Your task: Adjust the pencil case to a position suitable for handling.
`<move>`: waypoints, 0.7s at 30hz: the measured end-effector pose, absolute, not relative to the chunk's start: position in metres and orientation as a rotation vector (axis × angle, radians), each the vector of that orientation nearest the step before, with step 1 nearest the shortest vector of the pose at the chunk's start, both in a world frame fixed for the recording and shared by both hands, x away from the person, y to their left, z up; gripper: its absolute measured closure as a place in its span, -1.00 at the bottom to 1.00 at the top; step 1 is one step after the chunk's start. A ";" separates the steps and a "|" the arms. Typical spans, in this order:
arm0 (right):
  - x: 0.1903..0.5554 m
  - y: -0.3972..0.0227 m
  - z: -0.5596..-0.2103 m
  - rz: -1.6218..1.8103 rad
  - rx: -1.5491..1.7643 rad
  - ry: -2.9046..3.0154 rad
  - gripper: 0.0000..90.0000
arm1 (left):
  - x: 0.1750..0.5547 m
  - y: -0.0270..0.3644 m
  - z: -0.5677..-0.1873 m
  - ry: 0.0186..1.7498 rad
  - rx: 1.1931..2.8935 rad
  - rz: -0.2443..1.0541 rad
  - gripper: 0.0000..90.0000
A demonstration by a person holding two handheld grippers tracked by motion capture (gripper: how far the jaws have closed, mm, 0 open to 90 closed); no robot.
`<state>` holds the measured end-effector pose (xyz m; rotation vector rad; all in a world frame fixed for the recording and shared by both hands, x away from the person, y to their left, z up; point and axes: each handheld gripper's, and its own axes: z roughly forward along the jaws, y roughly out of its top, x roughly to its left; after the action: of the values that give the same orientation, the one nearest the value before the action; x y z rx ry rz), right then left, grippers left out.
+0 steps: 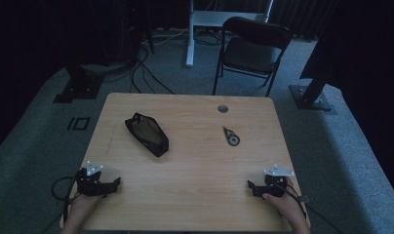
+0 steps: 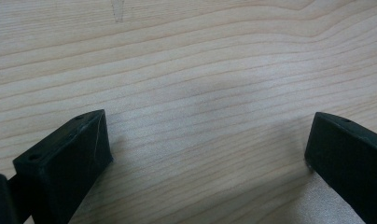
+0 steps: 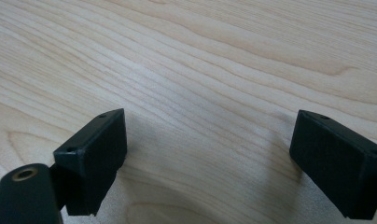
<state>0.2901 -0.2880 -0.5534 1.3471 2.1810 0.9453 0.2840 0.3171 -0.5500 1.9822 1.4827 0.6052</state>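
**Both grippers rest open-jawed at the near table edge**

The left gripper point(image 1: 118, 182) and right gripper point(image 1: 249, 185) sit on the wooden table point(image 1: 195, 161), jaws spread wide with bare wood between them. Well ahead lie a black pouch point(image 1: 147, 134) and a small tape dispenser point(image 1: 230, 136).

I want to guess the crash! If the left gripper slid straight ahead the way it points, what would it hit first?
Probably the right gripper. In the high view the left gripper points across the table toward it, with bare wood between them. The black pouch lies farther back, off that line. Exact aim is hard to judge.
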 end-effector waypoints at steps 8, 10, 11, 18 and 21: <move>0.290 -0.288 -0.553 0.948 1.343 2.184 -0.76 | 0.284 0.317 -0.550 1.482 1.983 0.605 -1.00; 0.290 -0.288 -0.553 0.950 1.350 2.180 -0.76 | 0.284 0.317 -0.550 1.483 1.983 0.605 -1.00; 0.290 -0.288 -0.553 0.948 1.349 2.178 -0.76 | 0.284 0.317 -0.550 1.483 1.982 0.605 -1.00; 0.289 -0.287 -0.553 0.955 1.363 2.176 -0.76 | 0.284 0.317 -0.550 1.483 1.983 0.605 -1.00; 0.290 -0.287 -0.553 0.956 1.364 2.172 -0.76 | 0.284 0.317 -0.550 1.483 1.983 0.605 -1.00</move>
<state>0.2896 -0.2870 -0.5528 1.3638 2.1717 0.9557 0.2840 0.3171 -0.5500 1.9828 1.4829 0.6054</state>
